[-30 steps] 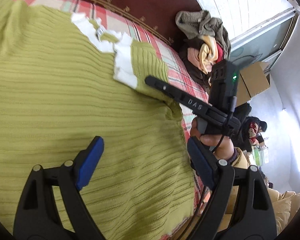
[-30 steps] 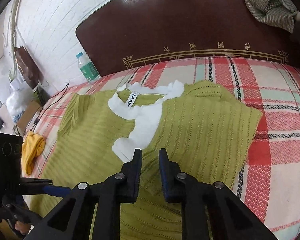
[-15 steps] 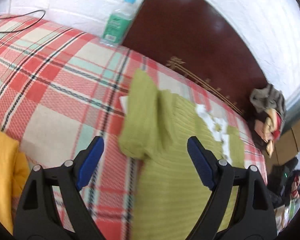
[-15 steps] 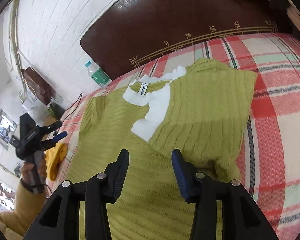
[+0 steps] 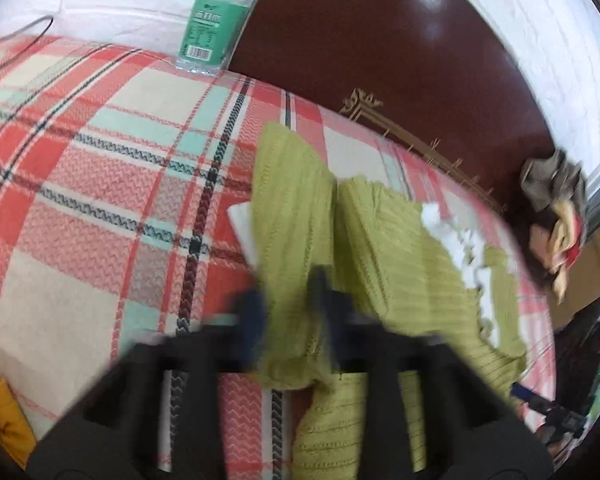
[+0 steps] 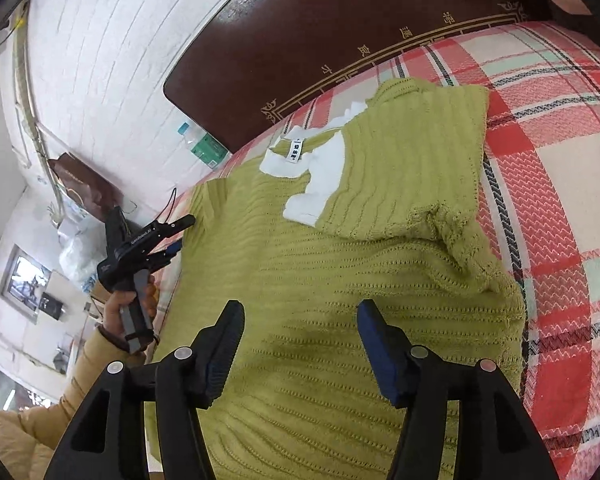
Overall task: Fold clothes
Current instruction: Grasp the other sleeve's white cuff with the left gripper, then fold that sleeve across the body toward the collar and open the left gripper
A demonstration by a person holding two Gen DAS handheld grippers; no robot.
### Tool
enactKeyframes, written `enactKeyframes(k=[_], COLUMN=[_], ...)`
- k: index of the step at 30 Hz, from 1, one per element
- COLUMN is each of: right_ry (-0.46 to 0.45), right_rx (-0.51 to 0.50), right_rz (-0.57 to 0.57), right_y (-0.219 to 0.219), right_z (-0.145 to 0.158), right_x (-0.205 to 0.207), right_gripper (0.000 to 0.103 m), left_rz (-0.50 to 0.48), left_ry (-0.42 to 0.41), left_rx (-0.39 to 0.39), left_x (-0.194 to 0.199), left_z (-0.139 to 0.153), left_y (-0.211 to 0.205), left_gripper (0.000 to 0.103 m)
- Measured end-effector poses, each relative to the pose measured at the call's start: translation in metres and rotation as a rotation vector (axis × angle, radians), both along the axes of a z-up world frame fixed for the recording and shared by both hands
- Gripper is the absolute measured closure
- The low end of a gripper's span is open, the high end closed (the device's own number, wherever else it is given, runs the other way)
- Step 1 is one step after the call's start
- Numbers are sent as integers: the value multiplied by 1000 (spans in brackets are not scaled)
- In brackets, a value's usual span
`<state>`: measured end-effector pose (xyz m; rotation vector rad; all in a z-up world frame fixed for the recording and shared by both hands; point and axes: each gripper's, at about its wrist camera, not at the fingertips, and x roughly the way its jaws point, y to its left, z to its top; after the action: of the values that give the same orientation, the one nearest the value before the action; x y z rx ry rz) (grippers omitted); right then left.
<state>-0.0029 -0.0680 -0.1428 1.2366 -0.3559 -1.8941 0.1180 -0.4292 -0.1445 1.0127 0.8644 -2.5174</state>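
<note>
A green knit top [image 6: 340, 248] with a white collar [image 6: 316, 176] lies on the plaid bed; its right sleeve [image 6: 416, 160] is folded over the body. In the left wrist view my left gripper [image 5: 290, 316] is blurred, its fingers closed on the left sleeve [image 5: 292, 216] of the top. It also shows in the right wrist view [image 6: 172, 236] at the top's left edge. My right gripper [image 6: 300, 344] is open and empty, just above the lower body of the top.
A water bottle [image 5: 212, 20] stands by the dark headboard [image 5: 380, 48]. A yellow garment [image 5: 0, 412] lies at the bed's left edge. A pile of clothes [image 5: 556, 200] sits at the far right. A cable [image 5: 16, 36] runs along the wall.
My left gripper has swung from the body to the left sleeve and closed on it. My right gripper has opened wide and moved forward over the top.
</note>
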Motion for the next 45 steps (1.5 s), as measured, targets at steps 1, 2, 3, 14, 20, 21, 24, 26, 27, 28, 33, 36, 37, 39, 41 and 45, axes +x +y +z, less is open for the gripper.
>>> enactKeyframes(k=[1,2,3,14,20,21,24,26,27,28,33,36,37,39,41,45], right_ry=[-5,-11,-16,-33,-29,-30,-31,-29,-28,-27,-29,-34,-36,-40,-48,-52], right_rx=[2,2,-1,-2,9,8,3,3,3,4,11,15,15,14,9,2], right_rz=[0,-2,-5,-6,17,19,22,26,29,31,42,44,44,42,38,38], right_y=[0,0,0,4,2,2,1,-1,-2,-3,-5,-5,-5,-5,-5,-4], right_z=[-1,-3,-4,-10,-10,-11,-13,-12,-12,-12,-10,-10,-11,-12,-13,-13], right_x=[1,1,1,2,5,5,5,5,5,6,8,10,10,10,9,9], right_gripper=[43,43,43,43,43,43,42,41,40,40,40,40,40,40,40,40], left_rz=[-3,-6,-8,-341,-241,-201,-110,-100,-116,-140,-327,-487,-529,-587,-620,-667], left_ry=[0,0,0,-40,46,77,86,61,55,51,20,-22,-43,-94,-131,-166], left_rx=[-21,-42,-62,-315,-210,-174,-97,-75,-80,-97,-290,-407,-433,-460,-427,-359], left_x=[-1,-1,-2,-42,-7,3,18,16,13,7,-26,-41,-44,-52,-57,-58], left_z=[5,10,15,27,27,31,31,26,24,25,32,31,29,22,19,24], left_y=[4,9,13,130,102,90,55,43,42,44,71,92,98,103,103,107], left_gripper=[94,94,94,53,24,16,14,14,14,14,14,14,14,16,42,78])
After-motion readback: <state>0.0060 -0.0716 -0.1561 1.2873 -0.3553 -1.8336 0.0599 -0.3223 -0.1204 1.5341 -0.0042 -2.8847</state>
